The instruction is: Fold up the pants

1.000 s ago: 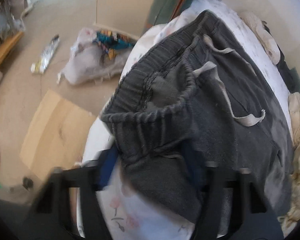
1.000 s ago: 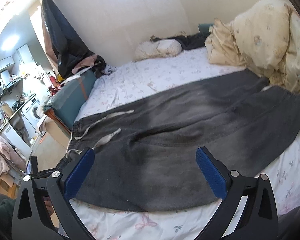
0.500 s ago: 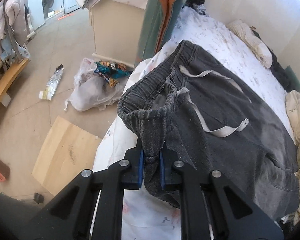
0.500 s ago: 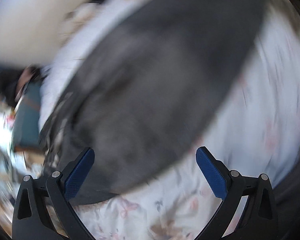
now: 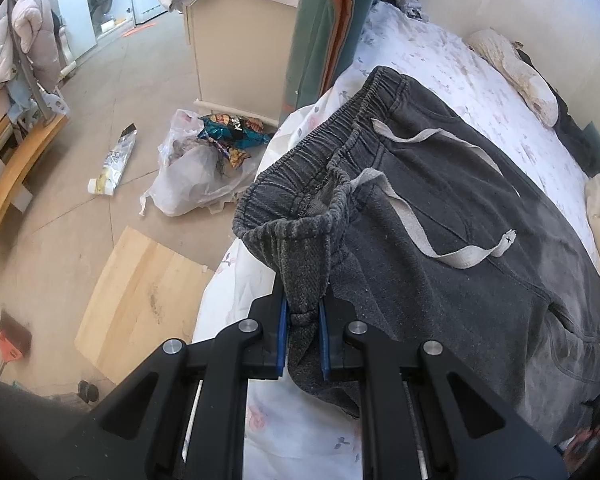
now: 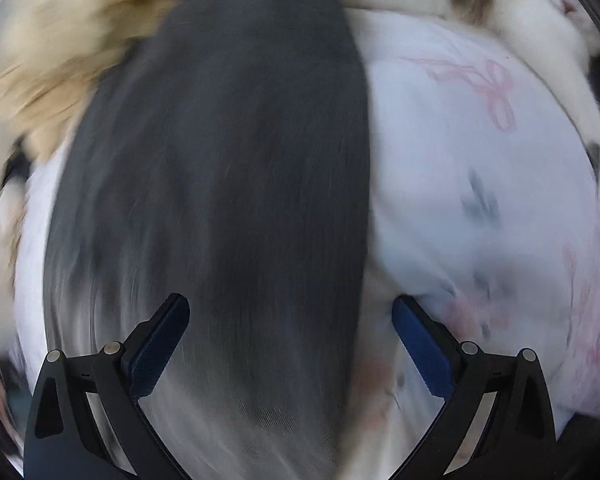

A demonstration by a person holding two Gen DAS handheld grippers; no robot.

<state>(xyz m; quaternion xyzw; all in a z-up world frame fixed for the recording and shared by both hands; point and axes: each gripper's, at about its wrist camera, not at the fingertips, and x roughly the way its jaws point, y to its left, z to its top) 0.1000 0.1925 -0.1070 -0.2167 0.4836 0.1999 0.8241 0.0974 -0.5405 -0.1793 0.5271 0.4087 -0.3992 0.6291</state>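
Note:
Dark grey pants (image 5: 452, 216) with an elastic waistband and a pale drawstring (image 5: 416, 236) lie spread on a bed with a white flowered sheet (image 5: 432, 60). My left gripper (image 5: 303, 312) is shut on the near corner of the waistband and lifts it off the bed edge. In the right wrist view, which is blurred by motion, a grey pant leg (image 6: 228, 184) runs away from the camera. My right gripper (image 6: 290, 320) is open and empty just above that leg.
A cream quilt (image 6: 56, 52) lies bunched past the pant leg. Left of the bed, the floor holds a plastic bag of litter (image 5: 196, 172), a wooden board (image 5: 140, 296) and a cabinet (image 5: 240, 40). A folded green mat (image 5: 332, 20) leans on the bed.
My left gripper closed on the waistband corner and raised it. My right gripper swung quickly from a wide view of the bed down over the pant leg, staying open.

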